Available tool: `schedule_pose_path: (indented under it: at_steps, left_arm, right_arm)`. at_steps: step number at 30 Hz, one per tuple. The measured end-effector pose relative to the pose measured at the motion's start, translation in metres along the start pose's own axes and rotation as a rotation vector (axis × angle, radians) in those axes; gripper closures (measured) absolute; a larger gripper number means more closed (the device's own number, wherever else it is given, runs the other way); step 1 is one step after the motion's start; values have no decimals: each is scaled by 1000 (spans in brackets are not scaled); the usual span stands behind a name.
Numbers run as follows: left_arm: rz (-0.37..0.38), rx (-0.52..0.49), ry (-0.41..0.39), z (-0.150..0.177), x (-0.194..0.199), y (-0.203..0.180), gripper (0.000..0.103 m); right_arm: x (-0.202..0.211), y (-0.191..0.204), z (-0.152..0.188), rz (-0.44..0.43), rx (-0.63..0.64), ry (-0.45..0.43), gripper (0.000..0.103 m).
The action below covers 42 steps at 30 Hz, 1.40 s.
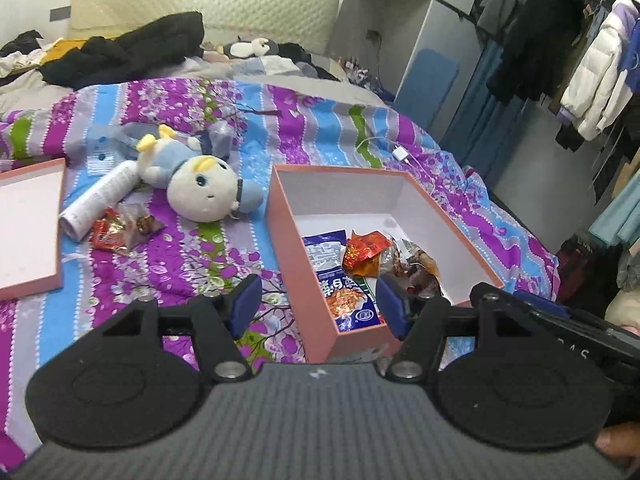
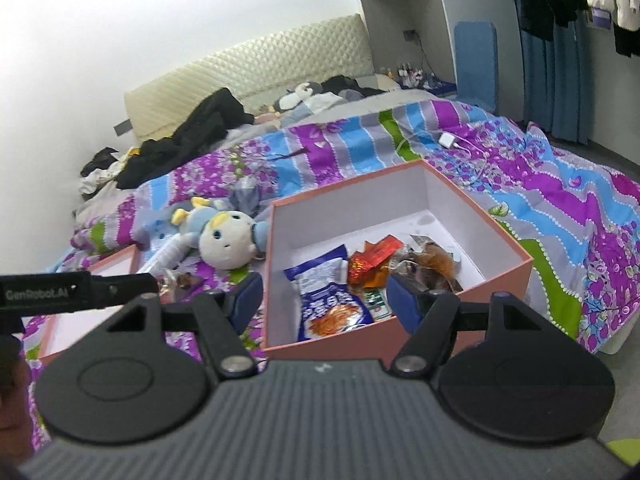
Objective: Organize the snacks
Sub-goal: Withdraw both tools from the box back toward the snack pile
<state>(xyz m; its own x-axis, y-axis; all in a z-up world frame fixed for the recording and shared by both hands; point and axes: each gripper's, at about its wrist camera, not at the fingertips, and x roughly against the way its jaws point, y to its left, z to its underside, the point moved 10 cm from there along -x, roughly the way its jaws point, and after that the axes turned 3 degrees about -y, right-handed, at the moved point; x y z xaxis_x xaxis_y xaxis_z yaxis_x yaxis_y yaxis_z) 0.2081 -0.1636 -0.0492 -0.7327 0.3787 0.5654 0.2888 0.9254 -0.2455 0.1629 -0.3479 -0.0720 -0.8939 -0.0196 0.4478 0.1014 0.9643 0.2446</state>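
Snacks sit in an open pink cardboard box [image 1: 298, 264] with a white lining, resting on a bed under a purple, blue and grey striped floral quilt [image 1: 188, 252]. Its long axis runs away from both cameras toward the padded cream headboard [image 1: 208, 4]. Inside, at the near end, a blue and white snack bag [image 1: 340, 280] lies flat, lengthwise with the box, beside a crinkled red and gold foil packet [image 1: 366, 254] and clear packets of brown snacks [image 1: 416, 266]. The left tool [image 1: 320, 306] hangs released, blue pads apart with nothing between them, above the box's near left corner. The right tool [image 2: 324, 298] is likewise spread and empty, over the near wall, the blue bag just beyond it. Only the left view shows plainly the red and clear loose snack packets [image 1: 120, 232] on the quilt, touching a white cylindrical bottle [image 1: 100, 196], near a blue and cream plush doll [image 1: 196, 180] and a pink lid [image 1: 30, 224].
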Motion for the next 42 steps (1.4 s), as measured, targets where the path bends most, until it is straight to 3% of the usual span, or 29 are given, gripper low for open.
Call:
schedule_pose_path:
  at_steps: [10,23,42]
  left_arm:
    - [-49,44,-52,22,66,34,35]
    - [-96,82,-89,58,126,62,35]
    - [-105,89,-46,101,123,72,35]
  right_arm:
    - [36,44,23,-66,32,-5,33]
    - [66,73,49,-116,80,0,33]
    - [65,91,90,-145,120,55,33]
